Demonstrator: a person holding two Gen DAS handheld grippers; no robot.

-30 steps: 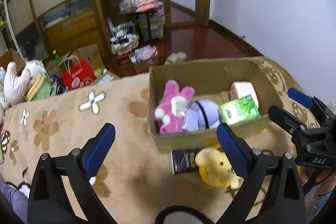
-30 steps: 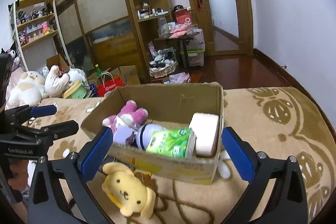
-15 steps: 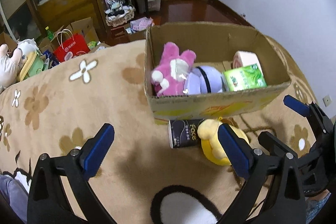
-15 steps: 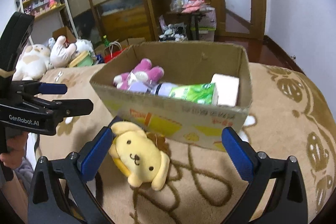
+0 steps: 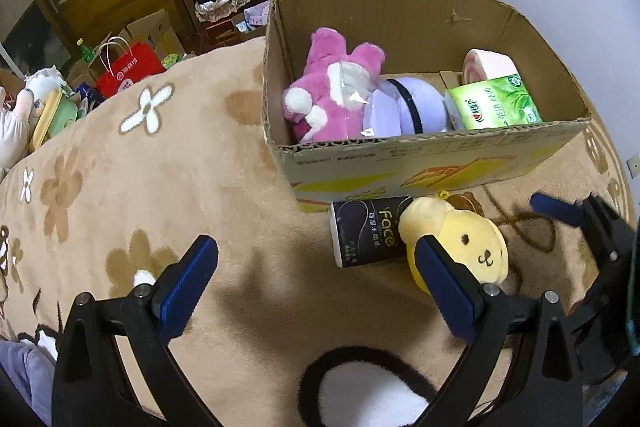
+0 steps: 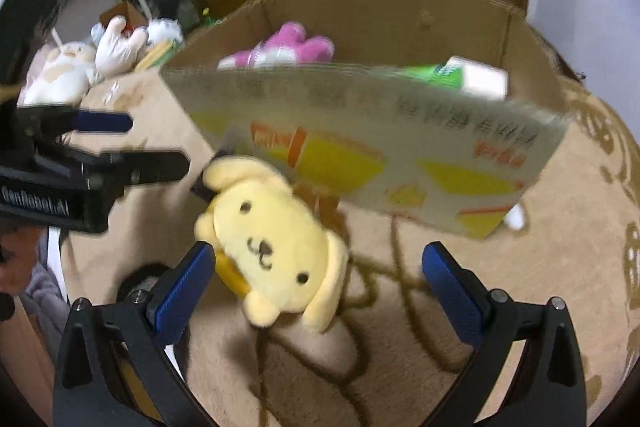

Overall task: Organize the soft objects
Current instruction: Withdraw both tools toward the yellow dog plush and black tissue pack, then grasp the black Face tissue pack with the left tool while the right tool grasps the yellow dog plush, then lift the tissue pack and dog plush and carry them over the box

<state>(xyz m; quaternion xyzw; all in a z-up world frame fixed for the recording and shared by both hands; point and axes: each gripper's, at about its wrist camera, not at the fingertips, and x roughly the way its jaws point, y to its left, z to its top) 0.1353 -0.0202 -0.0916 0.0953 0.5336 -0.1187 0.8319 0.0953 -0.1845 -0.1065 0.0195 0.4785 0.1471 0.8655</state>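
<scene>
A yellow dog plush (image 5: 468,243) (image 6: 272,247) lies on the beige blanket in front of the cardboard box (image 5: 420,167) (image 6: 360,147), beside a black tissue pack (image 5: 366,233). The box holds a pink plush (image 5: 332,91), a purple plush (image 5: 404,107), a green tissue pack (image 5: 494,103) and a paper roll (image 5: 488,65). My left gripper (image 5: 316,283) is open above the blanket, its right finger near the yellow plush. My right gripper (image 6: 320,291) is open, low over the blanket, with the yellow plush between its fingers, nearer the left one.
The flower-patterned blanket (image 5: 140,167) covers the surface. Plush toys (image 6: 80,63) lie at its far left edge. Beyond are a red bag (image 5: 128,69), boxes, shelves and a doorway. A black and white plush (image 5: 360,387) lies at the near edge.
Both grippers have moved forward and down toward the yellow plush and the box. The right gripper now straddles the plush. Both stay open.
</scene>
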